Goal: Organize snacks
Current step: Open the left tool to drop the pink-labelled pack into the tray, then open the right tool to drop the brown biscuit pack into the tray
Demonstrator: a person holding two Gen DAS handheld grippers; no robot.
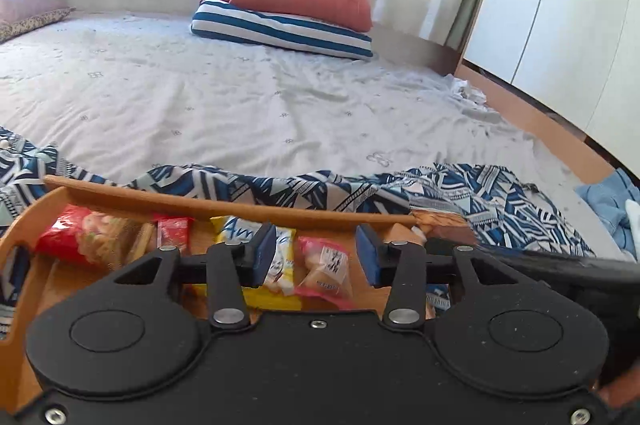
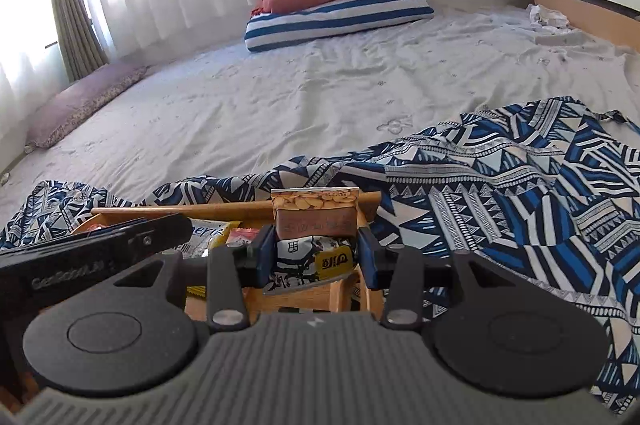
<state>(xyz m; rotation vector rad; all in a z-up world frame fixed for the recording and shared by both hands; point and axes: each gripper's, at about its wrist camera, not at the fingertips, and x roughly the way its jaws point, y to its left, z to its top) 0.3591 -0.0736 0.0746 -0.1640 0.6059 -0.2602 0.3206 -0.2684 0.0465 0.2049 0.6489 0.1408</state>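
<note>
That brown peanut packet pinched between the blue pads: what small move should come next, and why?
Probably lower it into the wooden tray and let go. The right gripper is shut on the peanut packet, held above the tray's right end, where another packet lies. The left gripper stands open, empty, over the other snacks.

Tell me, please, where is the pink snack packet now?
In the left wrist view, the pink snack packet lies in the wooden tray, just right of the yellow packet, below the open left gripper.

Left gripper (image 1: 316, 253) jaws apart above wooden tray (image 1: 224, 204), pink snack packet (image 1: 326, 271) below, yellow packet (image 1: 256, 261) beside
</note>
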